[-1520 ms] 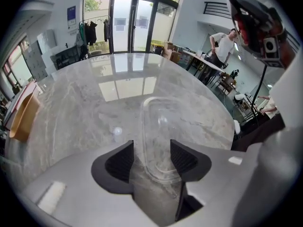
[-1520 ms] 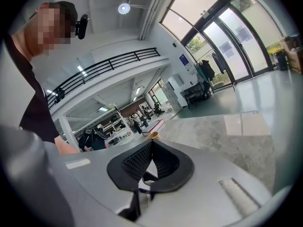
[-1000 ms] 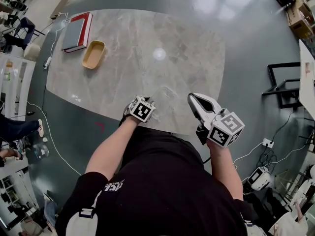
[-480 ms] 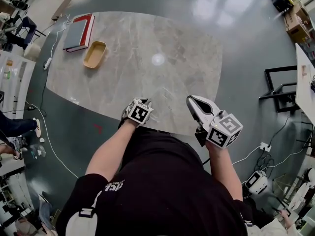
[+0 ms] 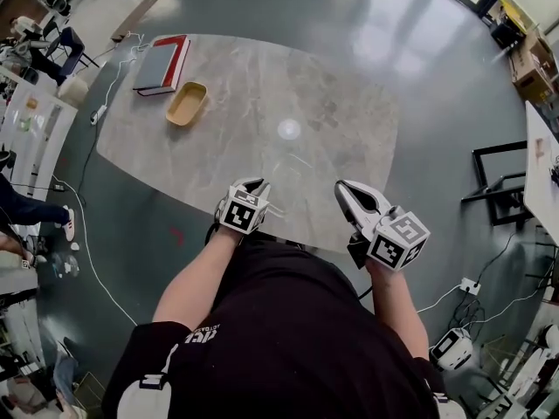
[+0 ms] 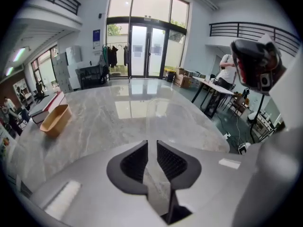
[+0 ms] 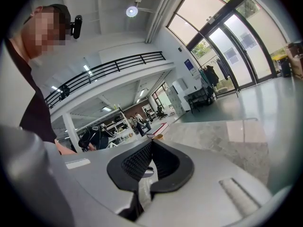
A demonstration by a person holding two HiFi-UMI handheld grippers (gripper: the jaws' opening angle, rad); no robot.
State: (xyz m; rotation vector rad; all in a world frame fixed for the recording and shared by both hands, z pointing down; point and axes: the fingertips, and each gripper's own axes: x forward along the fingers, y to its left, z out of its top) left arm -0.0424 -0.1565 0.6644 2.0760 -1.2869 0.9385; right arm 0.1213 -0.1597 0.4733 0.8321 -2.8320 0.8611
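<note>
In my left gripper (image 6: 151, 144) view the jaws are pinched nearly together on the rim of a clear tray (image 6: 163, 112). The tray rises from the jaws and reaches out over the table (image 6: 94, 122). I can't tell whether its far end touches the marble. On the head view the left gripper (image 5: 253, 187) sits at the table's near edge, right in front of me. The tray is so faint there that I can barely make it out. My right gripper (image 7: 150, 144) has its jaws closed tip to tip with nothing between them. On the head view the right gripper (image 5: 351, 192) is beside the left one, near the same edge. Far off at the table's left end lie a tan dish (image 5: 187, 103) and, just beyond it, a book (image 5: 162, 53), both well apart from the grippers
</note>
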